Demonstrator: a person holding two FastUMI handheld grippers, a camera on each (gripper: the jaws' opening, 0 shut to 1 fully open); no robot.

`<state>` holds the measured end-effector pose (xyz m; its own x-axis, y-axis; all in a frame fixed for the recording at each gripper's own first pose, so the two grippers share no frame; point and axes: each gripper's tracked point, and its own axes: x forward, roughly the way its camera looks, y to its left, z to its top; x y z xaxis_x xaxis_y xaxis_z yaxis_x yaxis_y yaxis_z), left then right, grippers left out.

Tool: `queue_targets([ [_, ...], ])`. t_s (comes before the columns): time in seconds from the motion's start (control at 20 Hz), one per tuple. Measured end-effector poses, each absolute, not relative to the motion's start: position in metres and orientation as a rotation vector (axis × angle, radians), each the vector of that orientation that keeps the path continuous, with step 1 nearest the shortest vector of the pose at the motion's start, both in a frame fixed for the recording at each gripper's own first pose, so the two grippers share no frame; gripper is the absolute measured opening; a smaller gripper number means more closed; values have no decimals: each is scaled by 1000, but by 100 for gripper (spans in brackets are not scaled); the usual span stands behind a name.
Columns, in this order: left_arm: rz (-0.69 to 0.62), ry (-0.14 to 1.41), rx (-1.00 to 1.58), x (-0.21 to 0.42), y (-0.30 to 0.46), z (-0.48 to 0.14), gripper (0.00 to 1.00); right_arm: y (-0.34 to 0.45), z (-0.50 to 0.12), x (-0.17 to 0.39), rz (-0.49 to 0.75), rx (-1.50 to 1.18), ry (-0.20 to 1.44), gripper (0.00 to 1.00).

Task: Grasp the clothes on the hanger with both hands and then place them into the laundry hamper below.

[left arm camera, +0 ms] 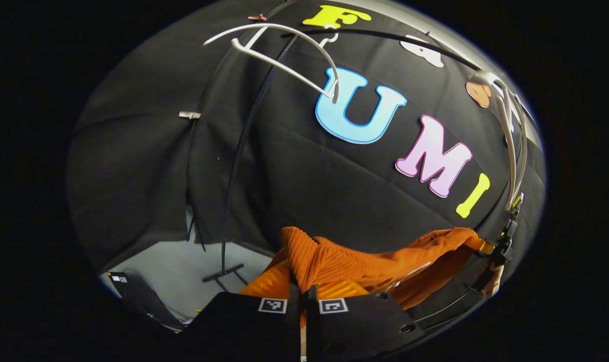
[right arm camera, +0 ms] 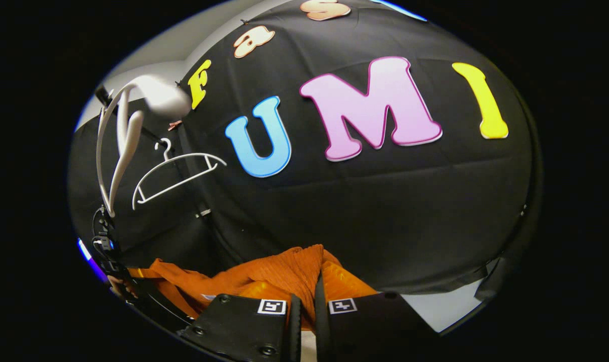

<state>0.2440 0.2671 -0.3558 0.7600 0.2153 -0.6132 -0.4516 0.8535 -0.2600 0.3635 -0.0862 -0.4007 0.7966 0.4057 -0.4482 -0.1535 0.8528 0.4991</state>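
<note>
The orange garment (left arm camera: 364,261) is the biggest thing in front of me, slung between my two claws like a hammock. I judge it hangs that way because each claw has one end pinched and lifted clear of the hangers, so the middle sags between them.

In the left gripper view, the left claw (left arm camera: 304,296) is clenched on a ribbed fold of the cloth — both fingers nearly meet, with the knit bunched up out of the narrow gap and rising just above the tips. From there the fabric runs off to the right toward the other claw (left arm camera: 498,249), farther off, which has the far end.

In the right gripper view, the right claw (right arm camera: 304,306) is likewise clamped on the garment (right arm camera: 289,274); the ribbed cloth stands up between its fingers and trails away to the left, toward the far claw at the edge of the picture.

Up on the black rail (left arm camera: 384,35) an empty white hanger (left arm camera: 289,55) sits bare, and another white hanger (right arm camera: 176,176) hangs beside a second one closer to the lens (right arm camera: 120,146). None of them carries anything, so I take it the garment is off the rack.

The hamper is somewhere below my sightline — I judge the next step is lowering both ends together so the cloth drops in evenly.
</note>
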Motion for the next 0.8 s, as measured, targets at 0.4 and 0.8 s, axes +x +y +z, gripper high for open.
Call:
queue_targets([
  [0.4, 354, 637, -523, 221, 207, -365, 9, -7, -387, 302, 447, 659, 689, 16],
  [0.8, 98, 589, -455, 261, 107, -305, 9, 57, -317, 262, 626, 752, 671, 15],
])
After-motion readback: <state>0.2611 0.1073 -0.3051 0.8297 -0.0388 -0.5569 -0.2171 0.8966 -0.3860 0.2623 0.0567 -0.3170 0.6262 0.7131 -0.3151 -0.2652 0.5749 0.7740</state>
